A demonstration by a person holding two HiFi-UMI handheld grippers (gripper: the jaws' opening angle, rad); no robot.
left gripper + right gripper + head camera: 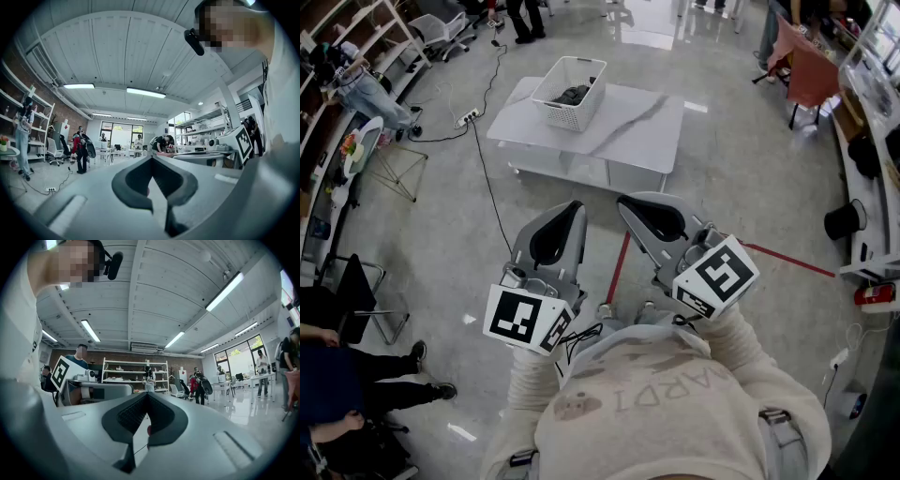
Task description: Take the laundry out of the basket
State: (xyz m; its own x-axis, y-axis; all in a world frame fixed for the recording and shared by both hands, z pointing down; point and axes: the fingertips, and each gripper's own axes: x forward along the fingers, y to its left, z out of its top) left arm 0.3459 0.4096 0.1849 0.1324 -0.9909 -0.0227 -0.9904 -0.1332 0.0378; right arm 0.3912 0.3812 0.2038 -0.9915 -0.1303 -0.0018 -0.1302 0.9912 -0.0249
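A white slatted laundry basket (553, 101) stands on the far left part of a low white marble-top table (628, 127), with dark laundry (573, 95) bunched inside it. Both grippers are held close to my chest, far from the table, and tilted upward. The left gripper (572, 208) is shut with nothing in it, and in its own view the left gripper (152, 158) faces the ceiling and the room. The right gripper (625, 202) is likewise shut and empty, and the right gripper (147, 394) looks toward shelves at the back. Neither gripper view shows the basket.
A red tape line (619, 267) runs on the grey floor between me and the table. A power strip with black cable (469, 116) lies left of the table. A black folding chair (356, 291) and a seated person (337, 384) are at the left. A pink-draped chair (811, 75) stands far right.
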